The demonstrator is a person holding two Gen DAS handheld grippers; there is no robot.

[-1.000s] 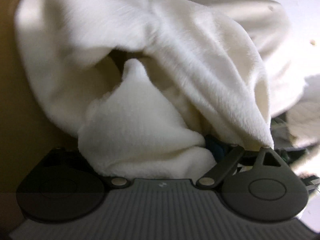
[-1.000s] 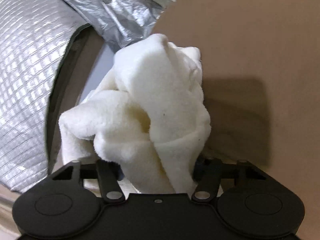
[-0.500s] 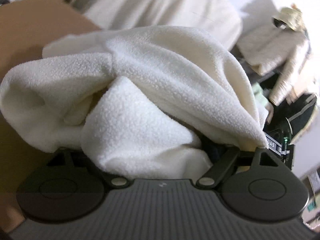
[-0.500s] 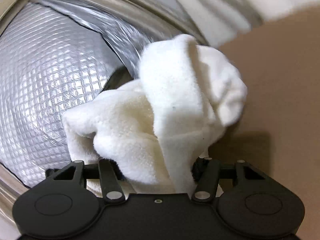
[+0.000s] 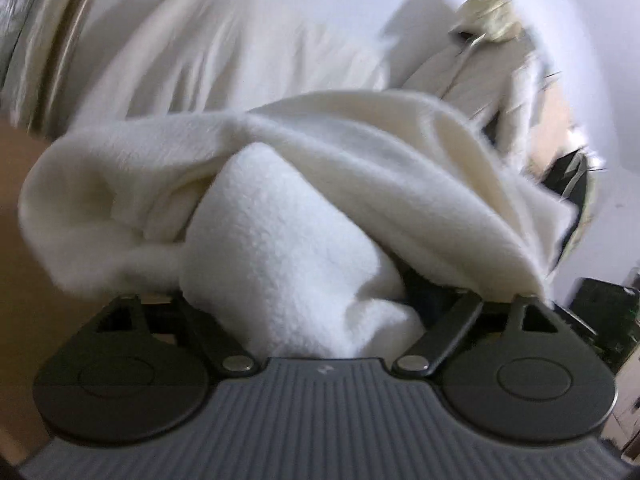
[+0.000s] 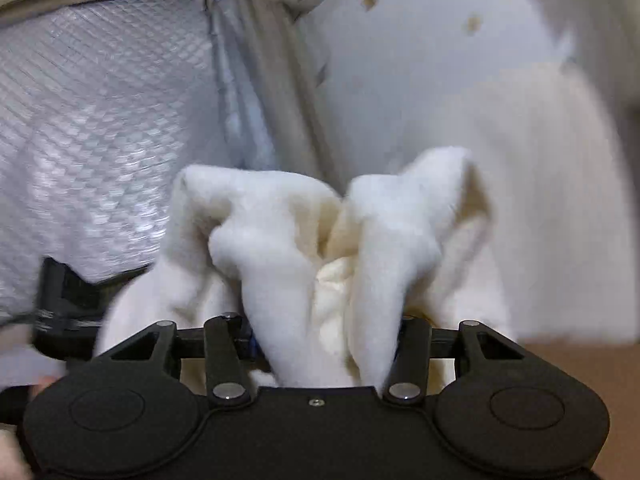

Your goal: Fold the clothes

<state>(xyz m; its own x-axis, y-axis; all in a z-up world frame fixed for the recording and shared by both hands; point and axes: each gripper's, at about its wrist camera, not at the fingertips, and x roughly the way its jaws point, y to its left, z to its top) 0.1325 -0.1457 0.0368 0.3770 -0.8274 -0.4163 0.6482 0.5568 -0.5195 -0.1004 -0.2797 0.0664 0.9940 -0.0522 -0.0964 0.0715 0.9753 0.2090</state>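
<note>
Gripping a bunched cream-white fleece garment in both tools, we see our left tool opening around a thick fold and our right tool closing on another, raised above the brown tabletop.

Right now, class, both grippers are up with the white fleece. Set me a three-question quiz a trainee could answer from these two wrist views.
1. True or false: the fleece fills the left gripper.
2. What shiny sheet hangs behind the right gripper? A foil quilting; B red curtain; C mirror.
3. Fill in: the fleece is ___ in colour.

Key: 1 true; 2 A; 3 white.
</note>
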